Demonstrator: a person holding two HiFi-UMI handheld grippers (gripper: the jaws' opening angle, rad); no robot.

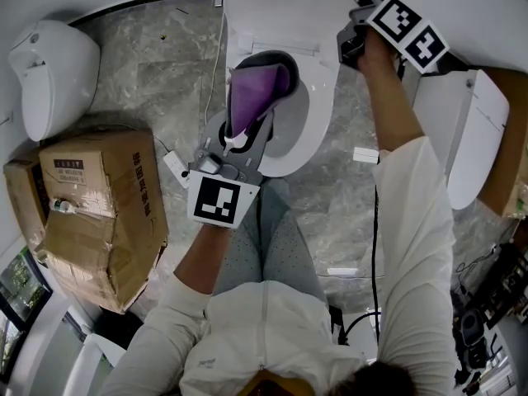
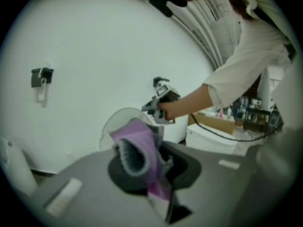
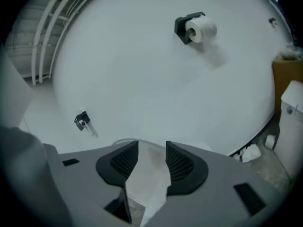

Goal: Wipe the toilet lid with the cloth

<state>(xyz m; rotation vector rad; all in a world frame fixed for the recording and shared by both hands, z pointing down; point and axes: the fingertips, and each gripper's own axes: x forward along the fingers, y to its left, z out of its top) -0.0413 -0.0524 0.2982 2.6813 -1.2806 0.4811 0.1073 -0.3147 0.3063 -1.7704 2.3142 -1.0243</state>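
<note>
The white toilet [image 1: 318, 114] stands at the top middle of the head view. My left gripper [image 1: 247, 129] hovers over its bowl, shut on a purple cloth [image 1: 256, 93] whose grey fluffy inside shows in the left gripper view [image 2: 137, 150]. My right gripper [image 1: 345, 40] is at the toilet's right rear. Its pads [image 3: 125, 162] close round the edge of the thin white toilet lid [image 3: 151, 178]. From the left gripper view the lid [image 2: 118, 119] stands tilted up, with the right gripper [image 2: 158, 104] at its rim.
A taped cardboard box [image 1: 91, 213] sits on the floor at left, a white fixture [image 1: 54, 73] behind it. Another white toilet [image 1: 462, 139] stands at right. A toilet-roll holder [image 3: 196, 30] hangs on the wall. A cable [image 1: 375, 246] trails along the marble floor.
</note>
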